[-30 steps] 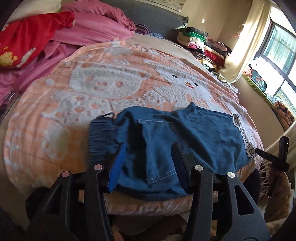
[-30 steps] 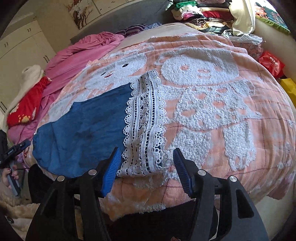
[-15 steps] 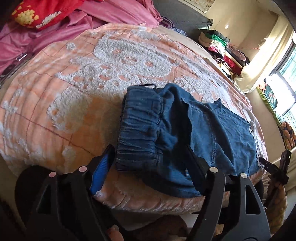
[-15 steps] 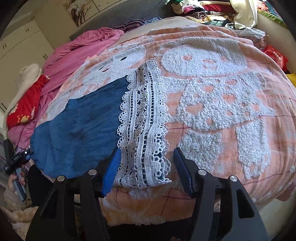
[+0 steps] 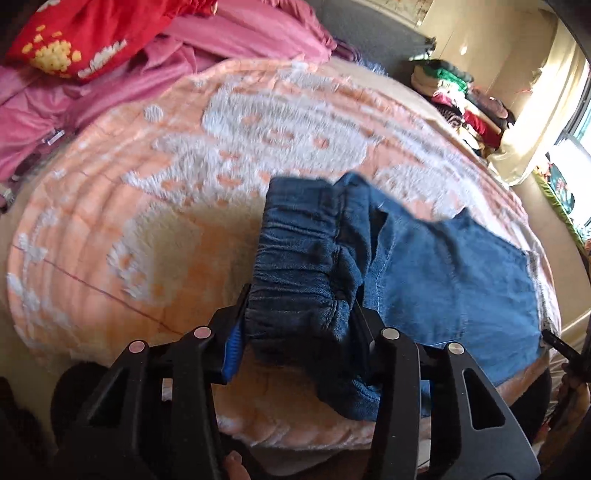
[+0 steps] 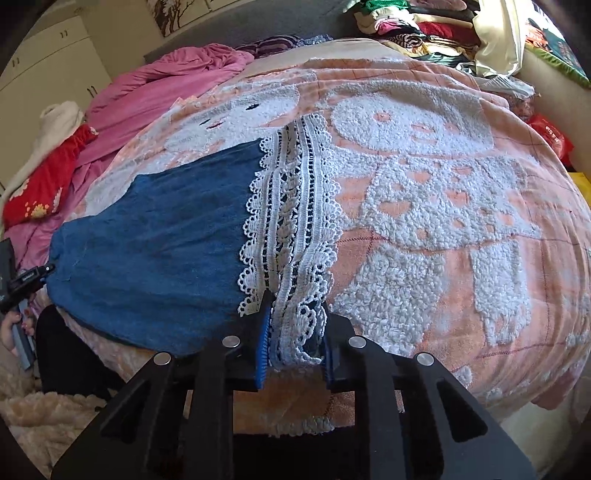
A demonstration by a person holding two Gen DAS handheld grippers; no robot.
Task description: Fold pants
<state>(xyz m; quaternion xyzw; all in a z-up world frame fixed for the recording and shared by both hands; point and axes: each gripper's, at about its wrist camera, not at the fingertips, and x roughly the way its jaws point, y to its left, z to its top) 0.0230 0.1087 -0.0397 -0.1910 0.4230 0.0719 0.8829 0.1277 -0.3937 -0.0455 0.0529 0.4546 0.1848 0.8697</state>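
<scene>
A bed carries everything, covered by a fluffy peach-orange blanket (image 6: 424,280) with raised white cartoon animals and hearts. Spread flat on the blanket, near its front edge, lie blue denim pants (image 6: 155,254) with a gathered elastic waistband (image 5: 295,273) at one end and a broad white lace hem (image 6: 291,229) at the other. Behind the blanket, toward the headboard, a crumpled pink quilt (image 6: 166,88) lies on the bed, with a red flowered cloth (image 5: 88,33) resting against it.
</scene>
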